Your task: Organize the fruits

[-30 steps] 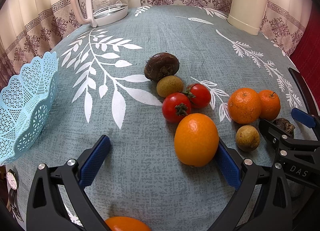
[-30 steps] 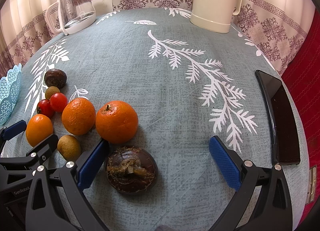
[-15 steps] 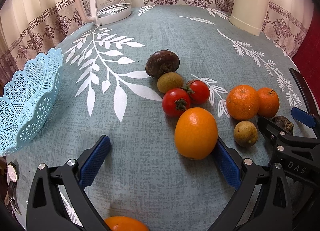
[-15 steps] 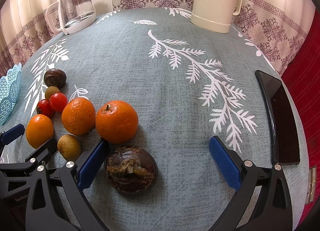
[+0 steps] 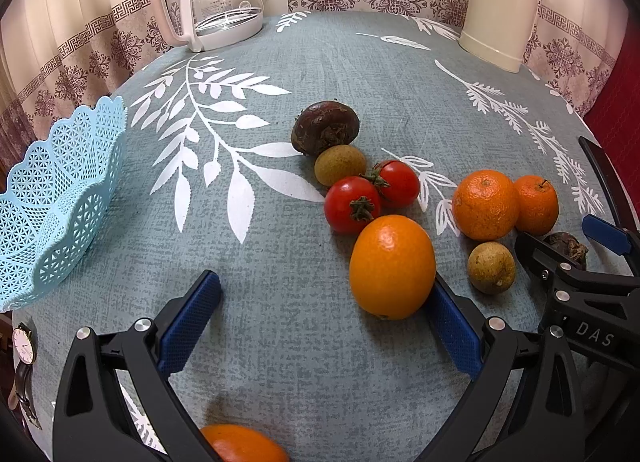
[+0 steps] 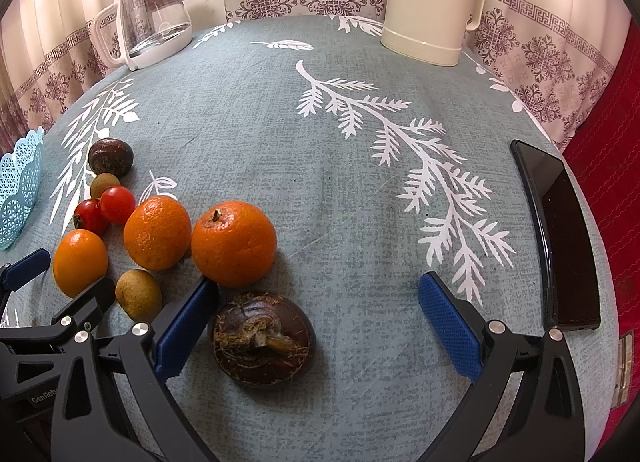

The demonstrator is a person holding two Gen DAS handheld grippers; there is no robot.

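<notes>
Fruit lies loose on the grey-blue tablecloth. A smooth orange (image 5: 392, 267) rests against the right finger of my open left gripper (image 5: 320, 322). Behind it sit two red tomatoes (image 5: 351, 204), a small tan fruit (image 5: 340, 164) and a dark brown water chestnut (image 5: 325, 127). Two tangerines (image 5: 485, 205) and another tan fruit (image 5: 491, 267) lie to the right. A light blue lattice basket (image 5: 52, 198) stands at the far left. My right gripper (image 6: 318, 320) is open, with a second brown water chestnut (image 6: 262, 338) between its fingers, near the left one, and a tangerine (image 6: 234, 243) just ahead.
A glass kettle (image 5: 218, 2) and a cream thermos jug (image 5: 500, 6) stand at the table's far edge. A black phone (image 6: 560, 238) lies near the right edge. A wristwatch (image 5: 22, 358) hangs at the near left edge. Another orange fruit (image 5: 240, 444) shows below the left gripper.
The left gripper's view has swung to the left: the blue basket shows more fully and the kettle sits nearer the centre. The right gripper has not moved.
</notes>
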